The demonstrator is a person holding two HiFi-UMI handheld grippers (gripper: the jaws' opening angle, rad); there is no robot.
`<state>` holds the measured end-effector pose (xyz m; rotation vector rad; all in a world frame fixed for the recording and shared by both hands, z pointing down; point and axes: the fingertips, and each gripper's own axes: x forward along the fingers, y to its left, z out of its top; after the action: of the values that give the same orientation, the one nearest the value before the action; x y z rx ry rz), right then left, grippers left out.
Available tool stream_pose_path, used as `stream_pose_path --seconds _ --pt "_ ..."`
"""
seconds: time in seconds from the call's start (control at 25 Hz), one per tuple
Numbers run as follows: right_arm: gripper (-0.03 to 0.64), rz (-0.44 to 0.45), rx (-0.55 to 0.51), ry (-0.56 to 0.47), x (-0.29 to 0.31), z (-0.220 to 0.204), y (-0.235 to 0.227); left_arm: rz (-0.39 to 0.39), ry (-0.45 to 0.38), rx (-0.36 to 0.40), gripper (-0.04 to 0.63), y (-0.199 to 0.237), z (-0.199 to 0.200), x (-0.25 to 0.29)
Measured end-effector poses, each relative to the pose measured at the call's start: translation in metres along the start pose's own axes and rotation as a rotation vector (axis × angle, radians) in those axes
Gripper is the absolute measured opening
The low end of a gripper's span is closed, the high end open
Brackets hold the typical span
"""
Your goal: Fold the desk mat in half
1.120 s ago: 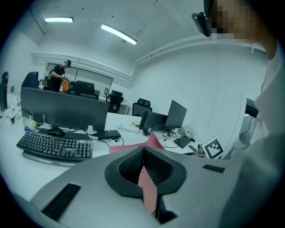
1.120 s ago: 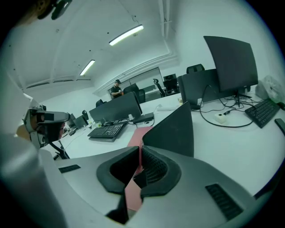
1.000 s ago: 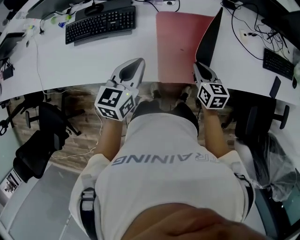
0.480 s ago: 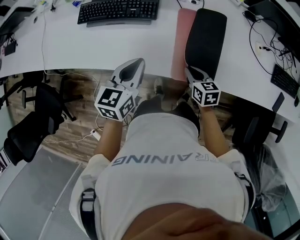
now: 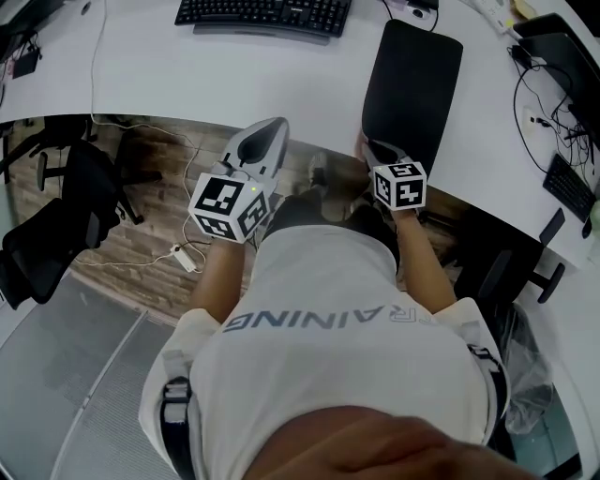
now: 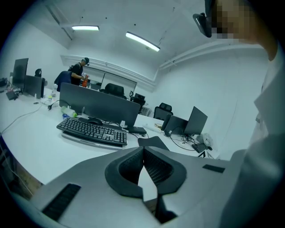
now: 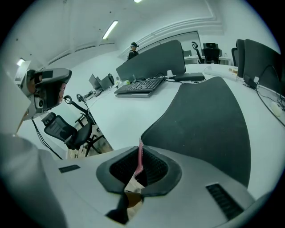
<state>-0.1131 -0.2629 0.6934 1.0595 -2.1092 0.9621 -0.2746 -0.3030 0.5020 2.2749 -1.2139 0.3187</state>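
Fold-over step: desk mat (image 7: 205, 120) edge is pinched in right gripper (image 7: 140, 156) narrow jaws, left gripper (image 6: 143, 153) jaws closed on nothing; next, edge likely to be aligned, set on counter (image 5: 234, 75), released.

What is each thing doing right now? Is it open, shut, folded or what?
desk mat: folded over, black side up, pink edge pinched at the near corner.
right gripper: shut on the desk mat.
left gripper: shut, empty, held in the air off the desk edge.
keyboard: lying flat on the desk, untouched.
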Motion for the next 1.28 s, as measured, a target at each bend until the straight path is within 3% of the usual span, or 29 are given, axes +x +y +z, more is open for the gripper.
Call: stream_pose_path --seconds 0.12,0.24,0.32,0.44,0.56,0.76,1.08,1.28 --pt "0.053 0.008 0.003 0.027 0.002 -0.004 -0.003 -0.006 -0.016 -0.024 0.028 0.000 0.003 -0.001" --pt "0.069 0.077 0.057 0.019 0.000 -0.001 0.000 -0.012 -0.027 -0.030 0.028 -0.001 0.007 0.001" --pt "0.131 0.135 0.089 -0.009 -0.006 0.006 0.007 -0.021 -0.028 -0.041 0.028 -0.004 0.008 0.002" --pt "0.135 0.174 0.094 -0.089 -0.025 0.026 0.014 -0.034 -0.028 -0.047 0.028 -0.011 0.010 0.005" --pt "0.132 0.153 0.067 -0.195 -0.053 0.053 0.009 -0.059 -0.039 -0.032 0.028 -0.025 0.017 0.012" --pt "0.047 0.141 0.058 -0.400 -0.114 0.095 -0.007 -0.117 -0.069 0.008 0.028 -0.059 0.035 0.026" --pt "0.025 -0.079 0.052 -0.585 -0.209 0.134 -0.059 -0.185 -0.104 0.069 0.028 -0.117 0.062 0.049" --pt "0.025 -0.210 -0.069 -0.672 -0.271 0.155 -0.071 -0.233 -0.125 0.116 0.028 -0.155 0.075 0.057"
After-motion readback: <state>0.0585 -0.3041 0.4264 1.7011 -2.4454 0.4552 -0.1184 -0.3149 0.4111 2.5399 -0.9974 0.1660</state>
